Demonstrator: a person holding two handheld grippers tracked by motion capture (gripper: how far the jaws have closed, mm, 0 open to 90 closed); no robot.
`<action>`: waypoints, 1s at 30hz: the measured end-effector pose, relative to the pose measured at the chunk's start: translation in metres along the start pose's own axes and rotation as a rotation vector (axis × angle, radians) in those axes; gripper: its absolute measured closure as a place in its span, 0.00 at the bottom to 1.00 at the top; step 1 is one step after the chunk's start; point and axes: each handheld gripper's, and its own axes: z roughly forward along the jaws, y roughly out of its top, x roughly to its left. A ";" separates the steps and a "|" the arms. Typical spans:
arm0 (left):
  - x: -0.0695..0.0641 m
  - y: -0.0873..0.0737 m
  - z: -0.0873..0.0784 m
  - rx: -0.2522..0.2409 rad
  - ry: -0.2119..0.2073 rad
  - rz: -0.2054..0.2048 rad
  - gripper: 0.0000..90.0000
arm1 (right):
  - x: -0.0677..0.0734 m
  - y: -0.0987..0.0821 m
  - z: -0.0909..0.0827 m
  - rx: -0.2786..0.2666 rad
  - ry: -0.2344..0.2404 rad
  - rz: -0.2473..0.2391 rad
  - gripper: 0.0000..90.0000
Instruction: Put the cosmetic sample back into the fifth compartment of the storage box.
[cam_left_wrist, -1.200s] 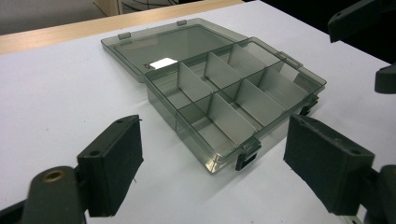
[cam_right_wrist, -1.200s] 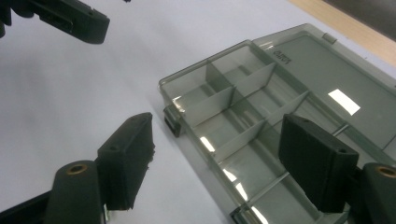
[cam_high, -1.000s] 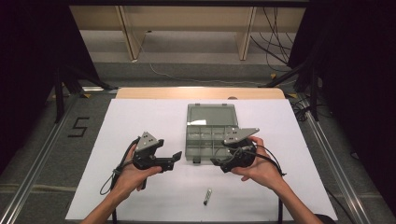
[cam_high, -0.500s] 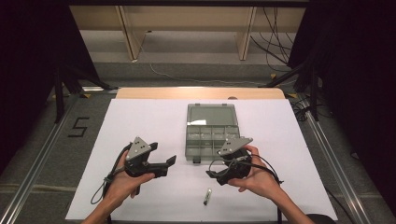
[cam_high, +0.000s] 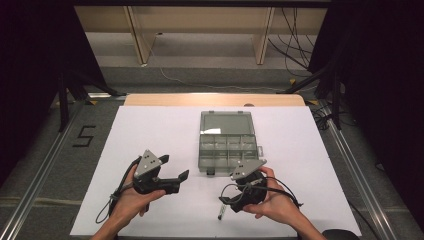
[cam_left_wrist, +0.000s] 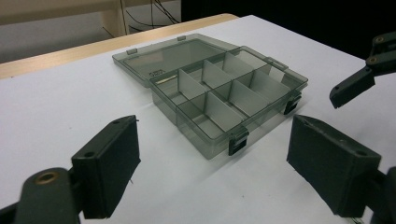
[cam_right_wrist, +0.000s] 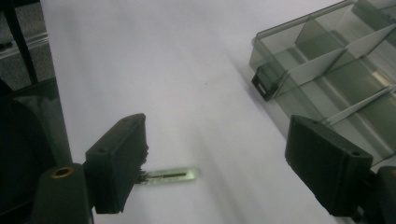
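Smoke-grey clear plastic forms the compartment box (cam_high: 226, 142), which lies open on the white counter (cam_high: 150, 130) with its lid folded flat behind it. We judge the work at an early stage: the small flat strip (cam_right_wrist: 169, 175) lies on the counter just short of the box, not yet lifted. In the left hand-held gripper's view one slim piece seems to rest in a far compartment; the others look empty.

The right hand-held gripper (cam_high: 223, 202) has just been widening its jaws and stands released, nothing pressed between the pads; the strip's end lies just beside one pad in its own view. The left hand-held gripper (cam_high: 185, 175) is released too, empty, aimed at the box front with its two black latches (cam_left_wrist: 237, 141).

Remaining, in our judgement: grasp the strip, carry it over the near wall, place it in a compartment. Nothing lies between strip and box
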 end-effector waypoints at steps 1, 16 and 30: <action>0.000 0.000 -0.002 -0.004 0.000 0.003 0.18 | 0.002 -0.001 0.001 0.004 -0.004 -0.001 0.24; -0.001 -0.005 -0.009 -0.053 0.011 0.000 0.18 | 0.027 -0.012 0.023 0.117 0.050 -0.054 0.20; -0.002 -0.005 -0.012 -0.072 0.008 -0.012 0.18 | 0.026 -0.017 0.047 0.188 0.075 -0.082 0.20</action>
